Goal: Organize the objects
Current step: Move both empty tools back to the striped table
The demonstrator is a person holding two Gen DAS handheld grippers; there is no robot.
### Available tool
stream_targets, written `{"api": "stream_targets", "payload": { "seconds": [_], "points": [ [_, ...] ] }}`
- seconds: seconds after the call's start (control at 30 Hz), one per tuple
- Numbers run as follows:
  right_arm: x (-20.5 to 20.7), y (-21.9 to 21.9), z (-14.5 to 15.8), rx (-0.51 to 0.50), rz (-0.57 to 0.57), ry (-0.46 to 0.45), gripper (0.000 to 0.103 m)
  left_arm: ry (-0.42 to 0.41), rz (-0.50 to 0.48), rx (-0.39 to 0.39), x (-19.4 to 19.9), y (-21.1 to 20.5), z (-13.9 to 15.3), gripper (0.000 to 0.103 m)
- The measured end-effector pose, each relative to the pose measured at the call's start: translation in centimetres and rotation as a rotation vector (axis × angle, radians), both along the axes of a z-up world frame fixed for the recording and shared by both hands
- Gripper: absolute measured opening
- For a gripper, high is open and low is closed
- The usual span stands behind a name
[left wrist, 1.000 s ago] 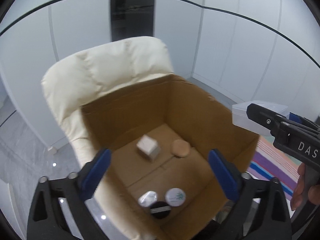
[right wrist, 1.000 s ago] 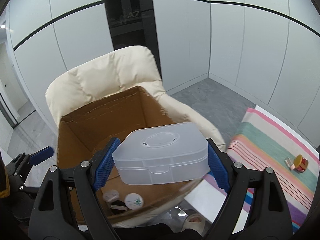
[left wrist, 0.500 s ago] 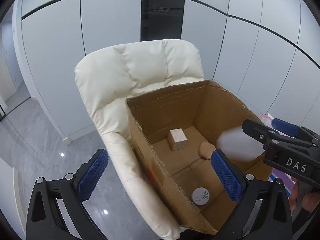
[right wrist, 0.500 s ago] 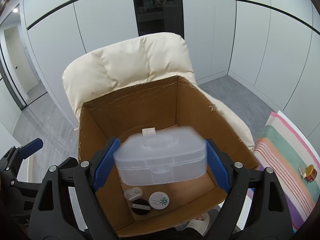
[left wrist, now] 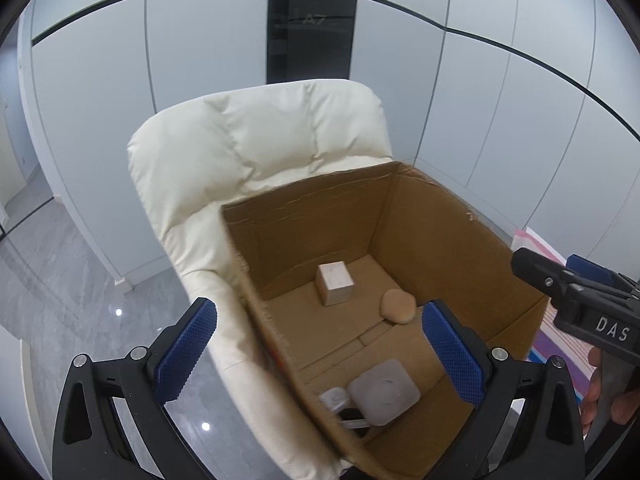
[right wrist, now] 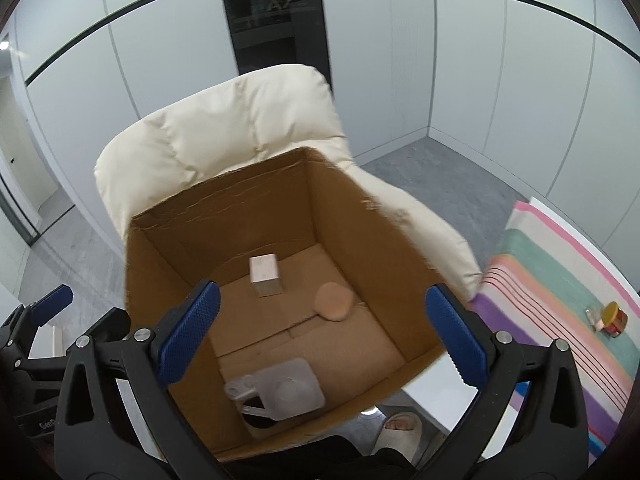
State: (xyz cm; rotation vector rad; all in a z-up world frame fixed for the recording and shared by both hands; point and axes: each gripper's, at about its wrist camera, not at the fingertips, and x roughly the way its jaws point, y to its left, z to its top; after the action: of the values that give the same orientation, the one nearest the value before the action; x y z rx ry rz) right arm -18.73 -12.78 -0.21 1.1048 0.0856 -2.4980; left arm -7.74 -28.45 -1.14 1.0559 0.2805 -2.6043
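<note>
An open cardboard box (left wrist: 432, 224) (right wrist: 344, 204) sits on a cream armchair (left wrist: 256, 148) (right wrist: 224, 128). On its floor lies the translucent plastic case (left wrist: 384, 391) (right wrist: 289, 389), blurred, resting over small items near the front wall. A small pale carton (left wrist: 335, 283) (right wrist: 265, 274) and a round tan puff (left wrist: 397, 306) (right wrist: 333, 301) lie farther back. My right gripper (right wrist: 320, 324) hangs above the box, its jaws opening wide with nothing between them; it also shows at the right edge of the left wrist view (left wrist: 576, 292). My left gripper (left wrist: 320, 348) stands open and empty over the box's left wall.
A striped cloth (right wrist: 560, 280) covers a table right of the box, with a small yellow-lidded jar (right wrist: 612, 318) on it. A sandalled foot (right wrist: 400, 428) shows below the box. Grey floor (left wrist: 60, 280) and pale wall panels surround the chair.
The plastic case left my right gripper and dropped to the box floor, onto the small items there. The right jaws spread wider. The left view shifted left off the box.
</note>
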Motion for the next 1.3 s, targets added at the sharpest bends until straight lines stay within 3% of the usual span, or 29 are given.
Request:
{"api": "stream_targets", "payload": {
  "seconds": [0.5, 1.3],
  "points": [
    [-1.3, 9.6, -0.2, 0.029, -0.13, 0.002, 0.103, 0.011, -0.136, 0.003, -4.9, 8.2, 0.2, 0.103],
    [-0.2, 28.3, -0.3, 0.033, -0.468, -0.016, 0.103, 0.003, -0.408, 0.001, -9.6, 23.4, -0.1, 0.103]
  ]
}}
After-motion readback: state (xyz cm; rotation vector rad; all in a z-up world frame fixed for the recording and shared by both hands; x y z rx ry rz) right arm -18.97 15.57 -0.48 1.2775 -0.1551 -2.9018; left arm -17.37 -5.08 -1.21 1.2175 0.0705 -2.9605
